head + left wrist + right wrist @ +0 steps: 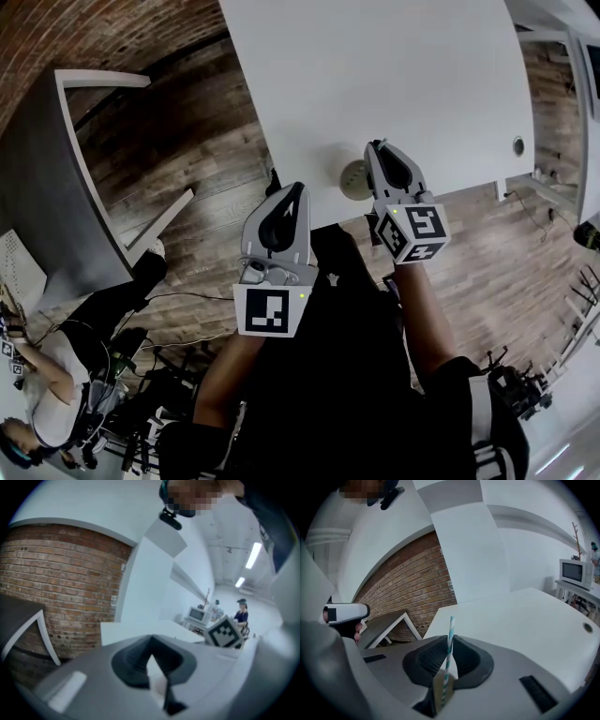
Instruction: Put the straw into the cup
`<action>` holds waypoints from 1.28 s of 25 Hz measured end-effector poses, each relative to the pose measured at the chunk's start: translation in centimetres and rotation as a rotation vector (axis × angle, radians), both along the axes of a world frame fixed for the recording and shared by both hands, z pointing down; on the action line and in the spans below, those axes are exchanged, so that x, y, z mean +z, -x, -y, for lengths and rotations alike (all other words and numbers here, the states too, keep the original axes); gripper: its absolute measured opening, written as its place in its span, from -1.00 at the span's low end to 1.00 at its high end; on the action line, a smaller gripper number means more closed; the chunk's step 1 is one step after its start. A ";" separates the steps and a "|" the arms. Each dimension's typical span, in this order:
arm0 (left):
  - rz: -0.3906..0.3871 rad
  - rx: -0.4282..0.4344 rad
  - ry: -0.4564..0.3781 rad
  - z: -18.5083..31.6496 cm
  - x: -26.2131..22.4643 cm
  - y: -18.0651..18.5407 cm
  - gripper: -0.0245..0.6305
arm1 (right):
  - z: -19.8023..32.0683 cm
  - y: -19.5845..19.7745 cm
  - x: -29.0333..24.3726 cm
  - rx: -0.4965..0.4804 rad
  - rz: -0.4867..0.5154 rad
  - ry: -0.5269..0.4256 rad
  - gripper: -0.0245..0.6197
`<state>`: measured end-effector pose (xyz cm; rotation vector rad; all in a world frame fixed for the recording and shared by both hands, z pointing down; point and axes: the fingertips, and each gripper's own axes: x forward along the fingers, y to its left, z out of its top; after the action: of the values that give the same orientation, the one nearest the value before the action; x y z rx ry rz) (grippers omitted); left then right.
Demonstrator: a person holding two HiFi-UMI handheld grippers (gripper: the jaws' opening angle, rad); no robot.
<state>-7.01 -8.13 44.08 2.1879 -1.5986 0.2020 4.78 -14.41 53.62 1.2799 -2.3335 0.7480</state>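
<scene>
A teal-and-white striped straw [450, 639] stands upright between the jaws of my right gripper [449, 665], which is shut on it. A brown paper piece [439, 691] sits at the straw's foot between the jaws; I cannot tell whether it belongs to the cup. In the head view a round pale cup [354, 180] shows just left of my right gripper [377, 146], over the near edge of the white table [394, 66]. My left gripper [298, 187] hovers lower left of the cup, off the table, its jaws together with nothing in them [157, 670].
A grey desk [56, 187] stands at the left over the wooden floor. A person [47, 375] sits at the lower left. The white table has a round cable hole [518, 145] at its right. A microwave [576, 573] stands at the far right.
</scene>
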 end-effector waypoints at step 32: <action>0.033 0.049 -0.138 -0.2 -5.2 -0.7 -0.91 | -3.5 -2.8 -9.1 0.089 0.134 -0.138 -0.88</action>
<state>-6.27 -7.95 38.84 2.3409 -1.6211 0.1466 7.57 -10.87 44.47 1.4422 -2.4867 0.7325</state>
